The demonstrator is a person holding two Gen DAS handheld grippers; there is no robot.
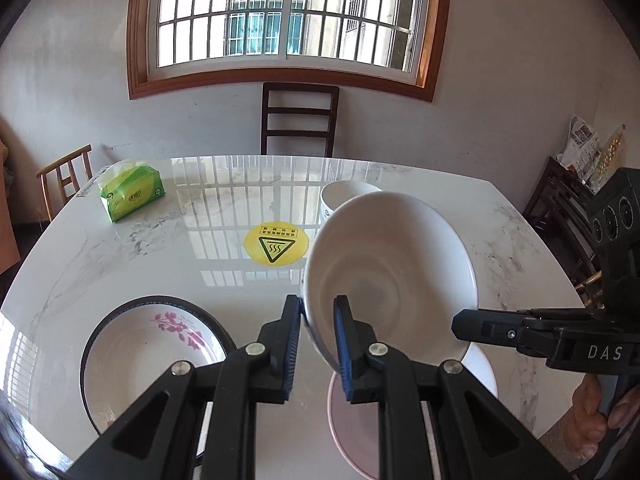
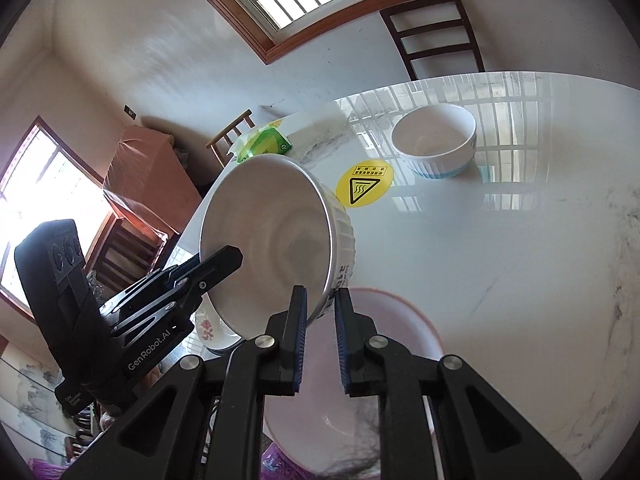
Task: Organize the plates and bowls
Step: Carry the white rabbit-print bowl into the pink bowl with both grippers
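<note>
- The green tissue pack [image 1: 132, 194] lies far left of the yellow warning sticker [image 1: 276, 246], out of the way of the crockery.
- The flower-patterned plate [image 1: 132, 360] sits flat on the marble table [image 1: 520, 260], near-left of the sticker. We take it for a plate waiting to be sorted.
- Our left gripper [image 1: 318, 312] is clamped on the near-left rim of the white bowl [image 1: 392, 272], one pad inside the wall and one outside.
- That bowl hangs in the air just right of the sticker and nearer to us, clear of the table. We hold it at two points on its rim, probably so it cannot swing.
- The bowl is round, so it has no long axis. Its mouth tips back toward us and its base points away toward the far edge.
- A pale pink plate [image 2: 392, 328] lies on the table below the bowl, near-right of the sticker.
- Our right gripper [image 2: 320, 300] is closed on the bowl's near-right rim, across its ribbed wall.
- A second bowl [image 2: 434, 140], blue near the foot, stands upright beyond and right of the sticker; we judge it the likely nesting spot.
</note>
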